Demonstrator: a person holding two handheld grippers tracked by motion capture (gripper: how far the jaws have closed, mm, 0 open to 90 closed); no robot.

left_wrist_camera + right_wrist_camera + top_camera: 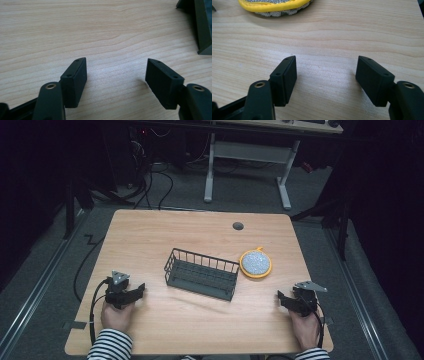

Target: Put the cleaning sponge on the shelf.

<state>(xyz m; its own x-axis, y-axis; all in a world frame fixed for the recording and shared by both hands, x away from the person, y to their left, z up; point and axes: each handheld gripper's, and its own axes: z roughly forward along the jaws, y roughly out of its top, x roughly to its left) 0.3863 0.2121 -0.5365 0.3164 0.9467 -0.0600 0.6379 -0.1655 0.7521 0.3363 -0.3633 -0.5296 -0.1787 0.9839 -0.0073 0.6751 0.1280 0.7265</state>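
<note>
Left gripper (141, 289), right gripper (281, 298), jaws apart, scrubber (255, 263)

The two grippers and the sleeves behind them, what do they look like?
Both the left gripper and the right gripper are black, each topped by a grey three-cornered plate and trailing a black cable. Their jaws end in flat rectangular pads with brass-coloured pivot screws. The sleeves are black-and-white striped.
</note>
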